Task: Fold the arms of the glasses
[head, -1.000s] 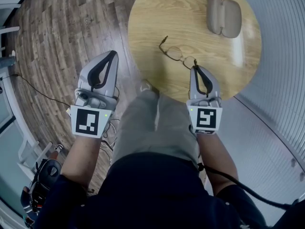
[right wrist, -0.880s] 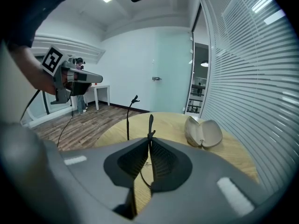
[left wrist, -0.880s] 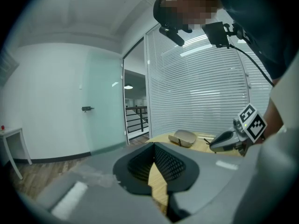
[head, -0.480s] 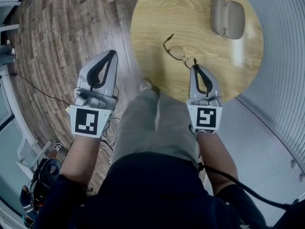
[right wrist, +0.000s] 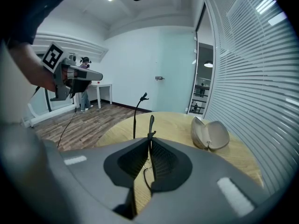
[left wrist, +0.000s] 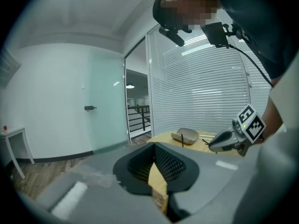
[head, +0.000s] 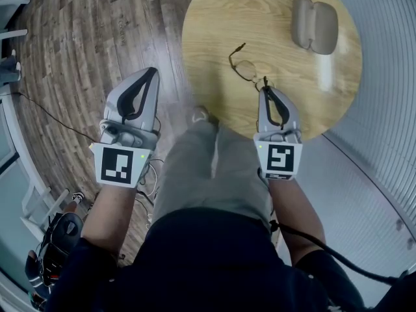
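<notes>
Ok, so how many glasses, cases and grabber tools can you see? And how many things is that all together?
Glasses: 1
Glasses case: 1
Grippers: 2, the left gripper and the right gripper
Total: 4

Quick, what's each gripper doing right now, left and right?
Left gripper: closed, nothing between its jaws.
Right gripper: closed on the thin dark wire-framed glasses.
</notes>
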### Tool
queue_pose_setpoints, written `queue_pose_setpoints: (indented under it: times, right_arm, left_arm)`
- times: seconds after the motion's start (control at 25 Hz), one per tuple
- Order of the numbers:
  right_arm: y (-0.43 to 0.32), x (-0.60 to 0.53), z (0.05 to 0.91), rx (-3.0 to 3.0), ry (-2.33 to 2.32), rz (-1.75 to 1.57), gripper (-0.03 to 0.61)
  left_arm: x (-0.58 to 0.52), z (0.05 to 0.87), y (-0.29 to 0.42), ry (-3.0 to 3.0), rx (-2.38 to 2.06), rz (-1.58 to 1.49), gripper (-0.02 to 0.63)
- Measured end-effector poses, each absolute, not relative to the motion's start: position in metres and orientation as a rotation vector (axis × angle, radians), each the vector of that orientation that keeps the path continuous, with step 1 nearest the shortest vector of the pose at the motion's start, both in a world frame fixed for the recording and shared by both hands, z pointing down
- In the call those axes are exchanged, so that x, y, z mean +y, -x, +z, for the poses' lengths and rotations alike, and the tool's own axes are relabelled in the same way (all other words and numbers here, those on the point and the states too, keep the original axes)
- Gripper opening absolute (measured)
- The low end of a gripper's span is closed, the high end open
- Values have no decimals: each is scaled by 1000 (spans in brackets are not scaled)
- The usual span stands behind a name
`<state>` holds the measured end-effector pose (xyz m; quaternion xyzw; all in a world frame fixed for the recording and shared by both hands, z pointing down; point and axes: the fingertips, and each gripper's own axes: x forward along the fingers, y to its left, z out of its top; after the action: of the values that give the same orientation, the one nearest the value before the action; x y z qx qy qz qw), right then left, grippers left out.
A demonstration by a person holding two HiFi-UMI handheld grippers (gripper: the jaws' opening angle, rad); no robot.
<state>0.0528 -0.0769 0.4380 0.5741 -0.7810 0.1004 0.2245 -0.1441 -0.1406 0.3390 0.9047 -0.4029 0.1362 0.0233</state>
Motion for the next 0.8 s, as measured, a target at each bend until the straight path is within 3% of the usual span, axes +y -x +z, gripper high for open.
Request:
queue_pose_setpoints:
  times: [0.8]
  right_arm:
    - [-40, -86, 451, -2164, -1552, 288, 28]
  left_arm:
    - [-138, 352, 161, -2762, -1274, 432, 2]
